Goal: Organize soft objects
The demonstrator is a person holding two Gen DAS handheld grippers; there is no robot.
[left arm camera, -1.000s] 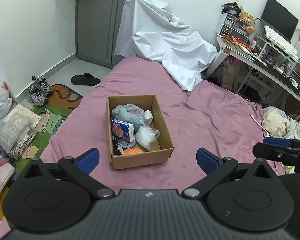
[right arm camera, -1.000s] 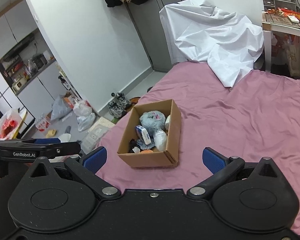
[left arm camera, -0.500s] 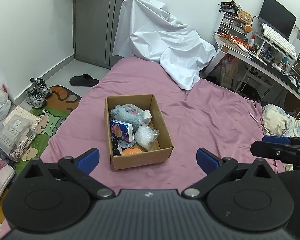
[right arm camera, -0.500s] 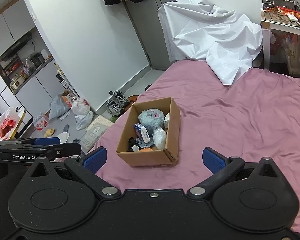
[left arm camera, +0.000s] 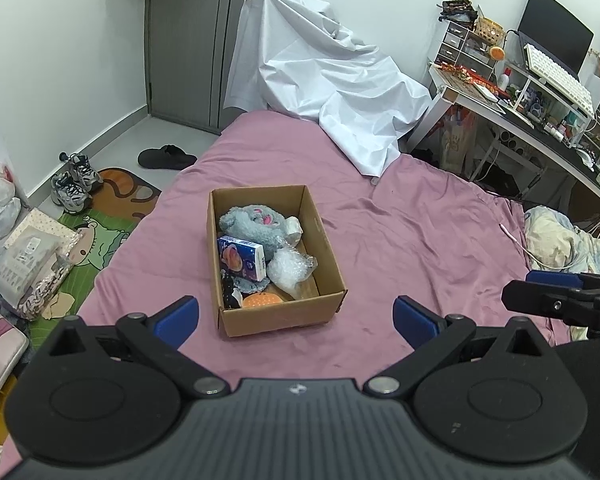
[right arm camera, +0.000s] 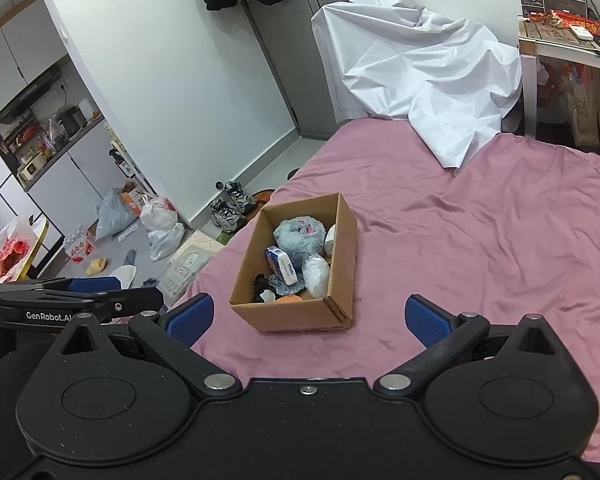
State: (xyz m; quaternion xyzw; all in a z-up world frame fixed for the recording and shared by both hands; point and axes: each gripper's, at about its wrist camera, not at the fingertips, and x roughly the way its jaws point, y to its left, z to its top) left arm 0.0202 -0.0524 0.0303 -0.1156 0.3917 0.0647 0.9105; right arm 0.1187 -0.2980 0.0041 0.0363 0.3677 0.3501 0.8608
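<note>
An open cardboard box [left arm camera: 277,312] sits on the pink bedsheet [left arm camera: 412,240], holding a grey plush toy [left arm camera: 256,222], a blue tissue pack [left arm camera: 242,258], a bubble-wrap bundle [left arm camera: 290,268] and an orange round item [left arm camera: 262,300]. The left gripper [left arm camera: 296,316] and right gripper [right arm camera: 307,318] hover near the box, each with fingers spread wide and empty.
</note>
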